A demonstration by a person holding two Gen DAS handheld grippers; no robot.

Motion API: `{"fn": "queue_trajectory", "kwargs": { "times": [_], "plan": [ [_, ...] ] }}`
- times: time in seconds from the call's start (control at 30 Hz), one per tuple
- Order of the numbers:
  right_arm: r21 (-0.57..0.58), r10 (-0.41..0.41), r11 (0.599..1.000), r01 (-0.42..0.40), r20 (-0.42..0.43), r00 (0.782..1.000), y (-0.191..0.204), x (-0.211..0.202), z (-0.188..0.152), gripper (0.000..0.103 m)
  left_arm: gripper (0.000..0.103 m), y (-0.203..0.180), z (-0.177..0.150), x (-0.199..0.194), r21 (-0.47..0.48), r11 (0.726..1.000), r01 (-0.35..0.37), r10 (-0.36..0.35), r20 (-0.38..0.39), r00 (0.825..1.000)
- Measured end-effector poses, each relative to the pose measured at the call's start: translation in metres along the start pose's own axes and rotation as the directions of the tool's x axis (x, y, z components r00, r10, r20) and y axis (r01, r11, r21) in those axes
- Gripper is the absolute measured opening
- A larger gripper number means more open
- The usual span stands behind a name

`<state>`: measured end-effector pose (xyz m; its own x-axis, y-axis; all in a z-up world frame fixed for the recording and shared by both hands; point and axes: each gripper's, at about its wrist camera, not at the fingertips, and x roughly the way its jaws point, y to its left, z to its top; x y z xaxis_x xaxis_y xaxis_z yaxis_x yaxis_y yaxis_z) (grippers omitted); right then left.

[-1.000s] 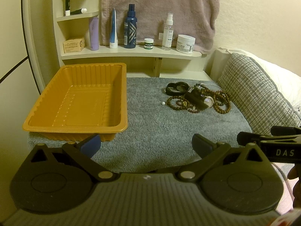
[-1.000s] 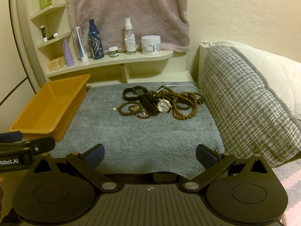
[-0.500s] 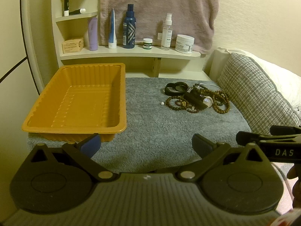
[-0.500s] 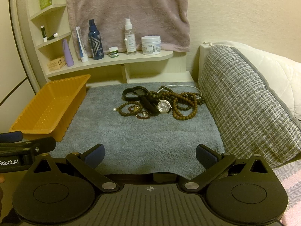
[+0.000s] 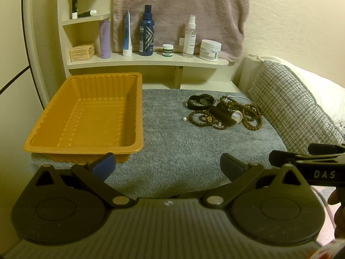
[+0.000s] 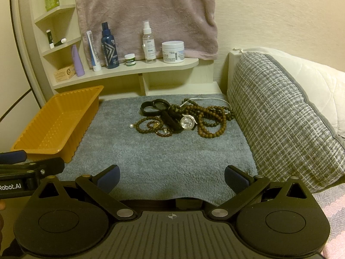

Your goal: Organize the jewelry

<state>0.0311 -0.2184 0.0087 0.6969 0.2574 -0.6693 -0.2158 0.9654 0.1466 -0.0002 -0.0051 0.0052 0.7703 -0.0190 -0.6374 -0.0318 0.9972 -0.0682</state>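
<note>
The jewelry [image 6: 183, 118] lies in a tangled heap on the gray mat [image 6: 163, 161], well ahead of both tongs: brown bead strings [image 6: 212, 122], a watch [image 6: 187, 122] with its face up, a black band [image 6: 154, 106] at the far left of the heap, and a single pearl [image 5: 184, 119] just left of the beads. From the left tongs [image 5: 167, 165] the heap sits ahead and to the right; from the right tongs [image 6: 171, 178] it is straight ahead. Both tongs are spread wide with nothing between their blue pads, held low over the mat's near edge. The orange tray [image 5: 86, 146] stands on the mat just ahead of the left tongs, apart from the heap. A checked cushion [image 6: 280, 118] borders the mat to the right of the right tongs. Beyond the mat a shelf [image 6: 138, 69] carries bottles and jars, with a towel [image 6: 146, 10] hanging behind.
</note>
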Motion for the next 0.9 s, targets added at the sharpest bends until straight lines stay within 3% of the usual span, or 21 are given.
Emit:
{"fn": "queue_trajectory", "kwargs": {
  "times": [0.9],
  "plan": [
    [0.009, 0.000, 1.000, 0.000, 0.008, 1.000, 0.0000, -0.0009, -0.0003, 0.103, 0.102, -0.0022, 0.0003, 0.0008, -0.011, 1.000, 0.006, -0.006, 0.000, 1.000]
  ]
}}
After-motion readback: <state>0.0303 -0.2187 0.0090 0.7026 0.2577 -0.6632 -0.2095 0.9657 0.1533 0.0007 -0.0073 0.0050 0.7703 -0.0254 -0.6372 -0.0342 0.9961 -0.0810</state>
